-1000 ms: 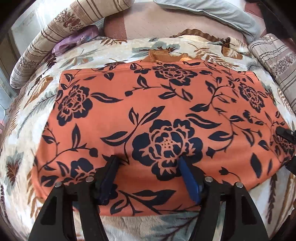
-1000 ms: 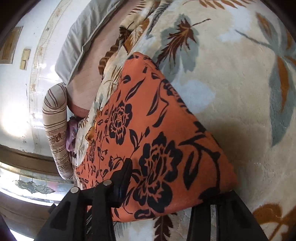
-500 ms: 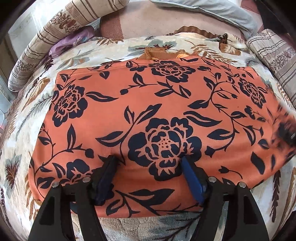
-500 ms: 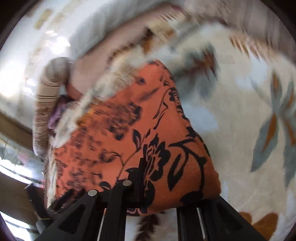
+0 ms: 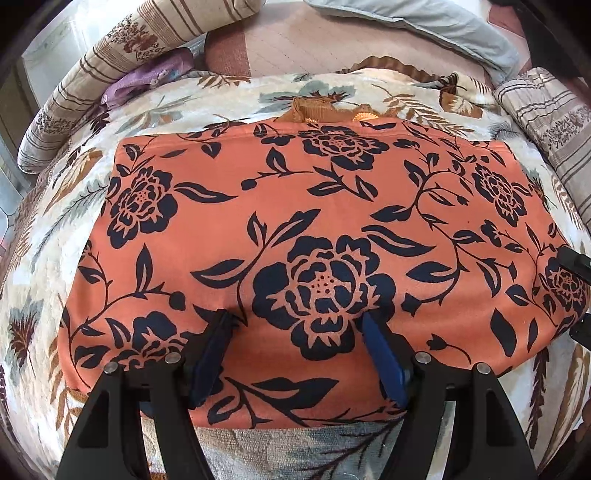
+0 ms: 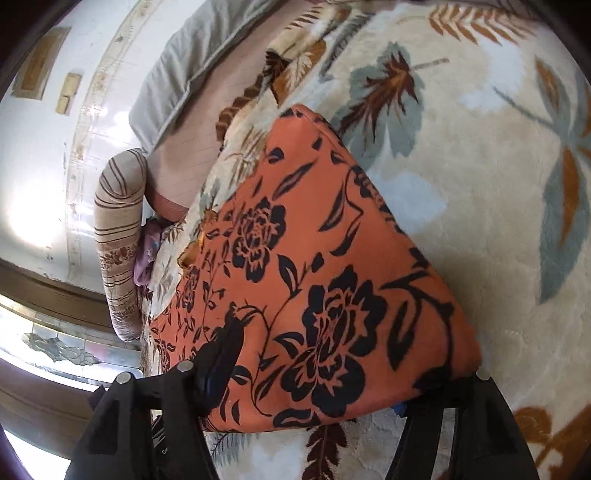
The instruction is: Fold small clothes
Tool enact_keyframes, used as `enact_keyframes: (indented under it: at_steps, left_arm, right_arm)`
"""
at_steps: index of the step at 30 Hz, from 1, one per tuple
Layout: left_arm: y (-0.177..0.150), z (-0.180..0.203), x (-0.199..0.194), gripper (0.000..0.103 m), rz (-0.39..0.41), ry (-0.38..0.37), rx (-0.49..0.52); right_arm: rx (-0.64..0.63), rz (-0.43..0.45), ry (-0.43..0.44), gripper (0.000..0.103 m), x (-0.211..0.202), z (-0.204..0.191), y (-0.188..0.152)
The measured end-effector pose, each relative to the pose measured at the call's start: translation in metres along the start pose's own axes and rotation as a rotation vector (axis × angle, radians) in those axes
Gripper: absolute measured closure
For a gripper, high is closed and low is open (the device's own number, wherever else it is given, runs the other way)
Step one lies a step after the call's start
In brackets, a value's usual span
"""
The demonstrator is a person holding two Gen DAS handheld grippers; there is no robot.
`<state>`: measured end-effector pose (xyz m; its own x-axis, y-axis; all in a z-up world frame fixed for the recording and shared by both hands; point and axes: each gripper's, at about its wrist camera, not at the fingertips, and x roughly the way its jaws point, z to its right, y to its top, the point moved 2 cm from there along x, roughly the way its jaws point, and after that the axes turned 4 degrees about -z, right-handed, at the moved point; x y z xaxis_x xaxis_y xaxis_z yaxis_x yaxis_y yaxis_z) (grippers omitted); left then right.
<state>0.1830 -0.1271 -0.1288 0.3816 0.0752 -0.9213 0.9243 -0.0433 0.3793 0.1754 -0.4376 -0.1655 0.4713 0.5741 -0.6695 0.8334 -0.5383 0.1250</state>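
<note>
An orange garment (image 5: 317, 221) with a dark flower print lies folded flat on the leaf-patterned blanket (image 5: 221, 103). My left gripper (image 5: 293, 315) hovers over its near edge, open, blue pads (image 5: 380, 354) wide apart and resting on the cloth. My right gripper (image 6: 354, 350) is at the garment's (image 6: 295, 240) right corner. Its jaws are opening, one finger on top of the cloth and the other under the corner, so the corner lies loose between them. The right gripper (image 5: 580, 295) also shows at the right edge of the left wrist view.
Striped bolster pillows (image 5: 122, 62) (image 5: 546, 122) lie at the far left and far right. A purple cloth (image 5: 147, 77) is tucked by the left bolster, and a grey pillow (image 5: 443, 26) lies at the back. A tan cloth (image 5: 317, 110) peeks out behind the garment.
The right gripper's jaws closed in on the garment's corner, then spread apart again. The left gripper and the garment have stayed where they were.
</note>
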Motion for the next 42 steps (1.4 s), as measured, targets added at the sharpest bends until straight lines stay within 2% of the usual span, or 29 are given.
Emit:
enact_keyframes:
  at_steps: [1,2,3,6,9,11,12,13,14,17,19,22,25,26,28,29,30,33,35,38,42]
  left_arm:
    - [0.001,-0.001,-0.002,0.029,-0.001,-0.002,-0.002]
    - [0.001,-0.002,-0.004,0.029,0.004,-0.005,-0.007]
    - [0.002,-0.002,-0.006,0.029,0.012,-0.006,-0.011]
    - [0.004,-0.005,-0.010,0.029,0.030,-0.007,-0.019]
    - [0.001,-0.004,0.007,0.028,-0.017,-0.011,-0.018]
    - [0.001,-0.002,0.007,0.026,-0.001,-0.001,-0.007]
    - [0.001,-0.002,0.006,0.027,-0.005,-0.002,-0.010]
    - [0.003,-0.003,0.005,0.027,-0.013,-0.013,-0.016]
    - [0.004,-0.005,0.002,0.027,-0.017,-0.031,-0.029]
    - [0.005,-0.015,0.000,0.027,0.010,-0.052,-0.053]
    - [0.005,-0.018,0.013,0.027,-0.027,-0.074,-0.046]
    - [0.009,-0.023,0.013,0.026,-0.038,-0.106,-0.052]
    - [0.010,-0.043,0.005,0.028,-0.026,-0.236,-0.152]
    - [0.008,-0.061,0.000,0.036,-0.024,-0.297,-0.227]
    - [0.001,-0.092,-0.013,0.040,-0.009,-0.319,-0.321]
    - [-0.006,-0.115,-0.026,0.040,0.026,-0.286,-0.374]
    - [-0.014,-0.135,-0.037,0.040,0.058,-0.254,-0.410]
    - [-0.040,-0.196,-0.063,0.040,0.124,-0.177,-0.503]
    - [-0.053,-0.224,-0.069,0.040,0.137,-0.131,-0.521]
    - [-0.070,-0.252,-0.069,0.040,0.144,-0.078,-0.526]
    - [-0.081,-0.268,-0.055,0.040,0.121,-0.132,-0.571]
  right_arm:
    - [-0.010,0.005,-0.008,0.038,-0.001,-0.003,0.000]
    - [-0.024,0.008,-0.019,0.050,0.000,-0.005,0.000]
    - [-0.037,0.001,-0.029,0.056,0.001,-0.008,0.001]
    - [-0.023,0.007,-0.046,0.056,0.002,-0.005,0.002]
    - [0.017,0.014,-0.035,0.055,0.004,0.005,0.002]
    - [0.027,0.015,-0.037,0.055,0.006,0.005,0.004]
    - [0.011,0.011,-0.050,0.059,0.007,0.001,0.006]
    - [-0.011,0.008,-0.069,0.066,0.007,-0.003,0.008]
    - [-0.035,0.003,-0.090,0.086,0.008,-0.009,0.011]
    - [-0.139,0.046,-0.132,0.088,-0.001,-0.046,0.018]
    - [-0.210,0.087,-0.147,0.089,-0.008,-0.077,0.018]
    - [-0.414,0.143,-0.140,0.089,-0.012,-0.154,0.001]
    - [-0.637,0.165,-0.112,0.089,-0.004,-0.232,-0.038]
    - [-0.718,0.162,-0.108,0.089,0.003,-0.255,-0.057]
    - [-0.823,0.124,-0.103,0.089,0.024,-0.282,-0.085]
    - [-0.881,0.090,-0.105,0.089,0.042,-0.294,-0.103]
    - [-0.910,0.059,-0.111,0.089,0.058,-0.297,-0.115]
    - [-0.924,-0.122,-0.166,0.089,0.132,-0.287,-0.145]
    - [-0.932,-0.248,-0.249,0.088,0.180,-0.265,-0.162]
    - [-0.862,-0.215,-0.211,0.089,0.174,-0.265,-0.156]
    - [-0.842,-0.140,-0.149,0.089,0.142,-0.298,-0.138]
